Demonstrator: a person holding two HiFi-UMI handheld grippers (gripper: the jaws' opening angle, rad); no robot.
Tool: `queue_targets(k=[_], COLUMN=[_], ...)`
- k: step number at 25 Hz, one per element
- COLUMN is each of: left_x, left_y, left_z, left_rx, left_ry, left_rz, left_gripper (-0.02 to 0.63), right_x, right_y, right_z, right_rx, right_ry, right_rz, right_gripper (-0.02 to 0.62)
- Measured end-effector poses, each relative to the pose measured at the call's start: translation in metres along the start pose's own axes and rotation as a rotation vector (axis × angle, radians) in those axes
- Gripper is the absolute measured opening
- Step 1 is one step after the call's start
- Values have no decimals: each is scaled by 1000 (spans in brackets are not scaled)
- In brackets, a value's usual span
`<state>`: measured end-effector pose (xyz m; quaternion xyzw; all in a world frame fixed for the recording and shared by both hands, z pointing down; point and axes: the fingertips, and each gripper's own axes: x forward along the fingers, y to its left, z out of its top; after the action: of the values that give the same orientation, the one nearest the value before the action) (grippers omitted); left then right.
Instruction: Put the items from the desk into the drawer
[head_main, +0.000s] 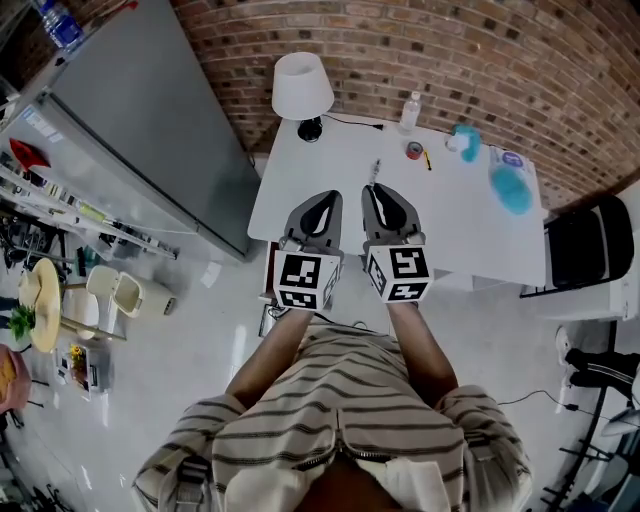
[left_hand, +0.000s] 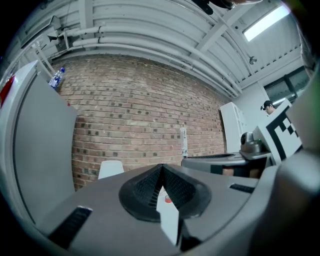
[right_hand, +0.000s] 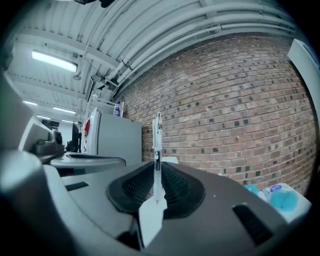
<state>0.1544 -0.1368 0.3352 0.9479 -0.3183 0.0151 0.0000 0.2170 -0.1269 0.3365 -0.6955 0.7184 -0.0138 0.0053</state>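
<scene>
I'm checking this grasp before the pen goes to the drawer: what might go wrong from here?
The pen stands upright in the right gripper, pinched near its lower end only, so it may pivot or slip while carried. The left gripper, shut and empty, sits close alongside and might knock it. No open drawer is in view.

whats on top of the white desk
A lamp, clear bottle, red roll and teal fluffy items sit on the desk. The left gripper and the right gripper, shut on a pen, cover its near part; anything under them is hidden.
</scene>
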Motion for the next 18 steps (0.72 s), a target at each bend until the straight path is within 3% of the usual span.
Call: queue_targets(k=[18], left_x=[-1], left_y=[0], left_z=[2], left_rx=[36], left_ry=[-4], left_rz=[1], left_gripper=[3], right_x=[-10], right_y=[9], right_z=[2], right_rx=[8], right_ry=[-20], right_rz=[-21], right_gripper=[52])
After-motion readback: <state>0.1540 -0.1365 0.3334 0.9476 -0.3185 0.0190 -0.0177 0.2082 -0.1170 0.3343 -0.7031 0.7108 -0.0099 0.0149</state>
